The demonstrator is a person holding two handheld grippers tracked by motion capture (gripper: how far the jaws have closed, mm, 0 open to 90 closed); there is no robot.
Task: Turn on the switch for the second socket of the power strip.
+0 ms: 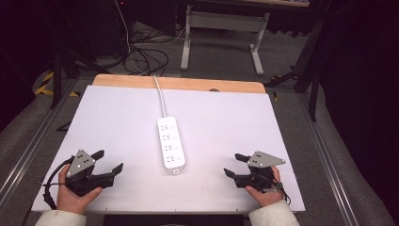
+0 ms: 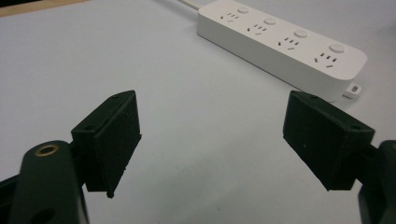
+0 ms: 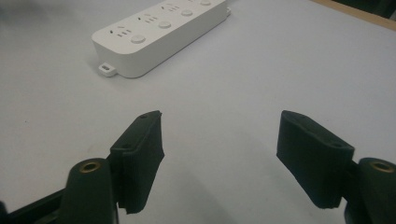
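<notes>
We are looking down on a white table (image 1: 117,117) with a white power strip (image 1: 171,143) lying flat near its middle, its length running away from the person and its white cord (image 1: 161,96) leading off over the far wooden edge (image 1: 179,84). The strip is showing four sockets in a row, each with a round button beside it, and a small tab at its near end. We are holding the left gripper (image 1: 109,161) low at the near left part of the table, well apart from the strip, with its jaws spread wide and nothing between them; in the left gripper view (image 2: 212,140) the strip (image 2: 285,44) is lying ahead and to the upper right, beyond the jaws. We are keeping the right gripper (image 1: 234,165) at the near right, likewise released, its jaws gaping over bare table; in the right gripper view (image 3: 219,149) the strip (image 3: 159,32) is sitting ahead toward the upper left. Both grippers are pointing inward at the strip, neither one touching it.
</notes>
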